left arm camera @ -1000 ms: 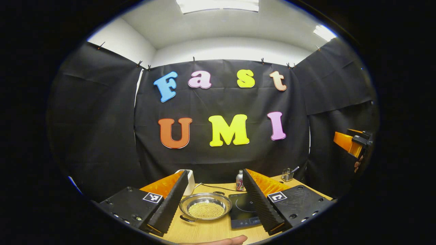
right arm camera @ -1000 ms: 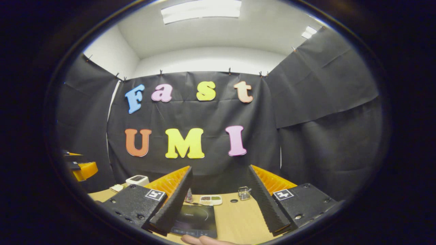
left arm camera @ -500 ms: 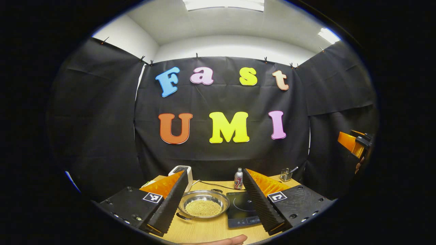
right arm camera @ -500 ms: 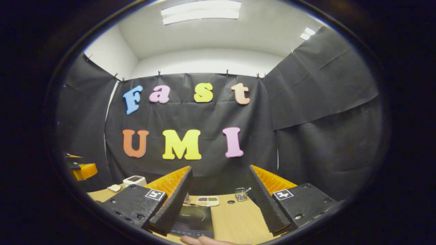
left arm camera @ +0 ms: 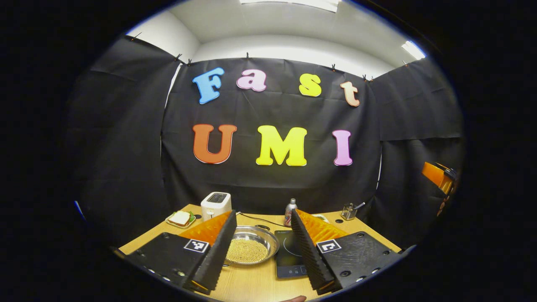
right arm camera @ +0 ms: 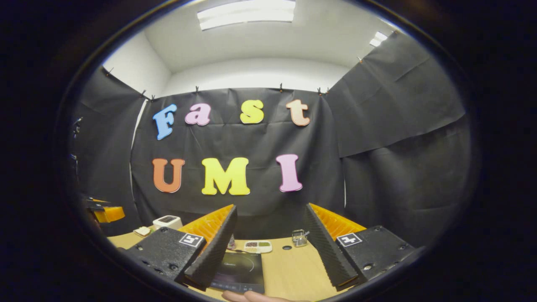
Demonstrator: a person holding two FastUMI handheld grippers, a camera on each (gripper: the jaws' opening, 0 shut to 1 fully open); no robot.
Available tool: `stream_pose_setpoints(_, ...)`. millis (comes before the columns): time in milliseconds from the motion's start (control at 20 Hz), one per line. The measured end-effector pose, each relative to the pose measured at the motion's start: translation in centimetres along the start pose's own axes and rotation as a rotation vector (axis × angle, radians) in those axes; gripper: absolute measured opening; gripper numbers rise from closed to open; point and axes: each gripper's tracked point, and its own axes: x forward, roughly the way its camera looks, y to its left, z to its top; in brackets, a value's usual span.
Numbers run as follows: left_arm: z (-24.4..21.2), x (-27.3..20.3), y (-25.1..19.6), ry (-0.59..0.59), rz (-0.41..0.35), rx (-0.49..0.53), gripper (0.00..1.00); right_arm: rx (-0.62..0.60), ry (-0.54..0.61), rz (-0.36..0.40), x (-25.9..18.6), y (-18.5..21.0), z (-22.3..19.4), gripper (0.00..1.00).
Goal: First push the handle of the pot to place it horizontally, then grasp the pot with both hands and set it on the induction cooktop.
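I can make out no readable word or number on anything on the table. The only signs I see are square coded marker tags, one on each finger mount of the left gripper (left arm camera: 263, 212) and one on each finger mount of the right gripper (right arm camera: 270, 206). The induction cooktop (right arm camera: 239, 270) carries faint print near its far edge, and the bottle (left arm camera: 288, 212) a label, both too small to read.

Colours on the pale wooden table (left arm camera: 256, 289)

The pot (left arm camera: 251, 250) is shiny silver, filled with yellowish grains. The induction cooktop (left arm camera: 287, 256) is black with faint white ring markings. The toaster (left arm camera: 215, 204) is white; a silvery bottle (left arm camera: 288, 212) carries red markings. Square black-and-white markers (right arm camera: 191, 240) pattern both gripper bodies.
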Motion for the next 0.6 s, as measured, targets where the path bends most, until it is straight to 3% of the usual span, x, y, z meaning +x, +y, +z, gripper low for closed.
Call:
stream_pose_setpoints(50, -0.7, 0.4, 0.2, 0.022, -0.004, 0.001, 0.53, -0.005, -0.006, -0.003, 0.0, 0.0, 0.0, 0.98)
stream_pose_setpoints(100, -1.2, 0.6, 1.3, 0.035, 0.019, 0.012, 0.43, -0.009, -0.006, -0.001, -0.1, 0.2, -0.2, 1.0)
stream_pose_setpoints(150, -1.7, 1.0, 2.3, 0.048, 0.051, 0.03, 0.24, -0.011, -0.001, 0.007, -0.1, 0.6, -0.5, 1.0)
stream_pose_setpoints(250, -4.4, 1.7, 3.2, 0.127, 0.075, 0.045, 0.0, -0.008, 0.017, 0.016, 0.1, 1.0, -1.1, 0.98)
stream_pose_setpoints(300, -5.7, 1.8, 3.0, 0.169, 0.07, 0.051, 0.02, -0.006, 0.027, 0.02, 0.2, 1.0, -1.5, 0.99)
stream_pose_setpoints(350, -6.7, 3.1, 2.8, 0.198, 0.064, 0.041, 0.18, -0.004, 0.035, 0.022, 0.4, 1.0, -1.8, 0.99)
stream_pose_setpoints(400, -7.4, 2.9, 3.7, 0.217, 0.081, 0.048, 0.0, -0.003, 0.04, 0.022, 0.4, 1.1, -2.1, 0.98)
stream_pose_setpoints(500, -9.3, 3.3, 4.8, 0.266, 0.101, 0.094, 0.0, -0.006, 0.05, 0.021, 0.7, 1.1, -2.6, 1.0)
stream_pose_setpoints(600, -11.8, 4.1, 4.6, 0.33, 0.073, 0.077, 0.0, -0.008, 0.059, 0.024, 0.9, 1.1, -3.2, 0.98)
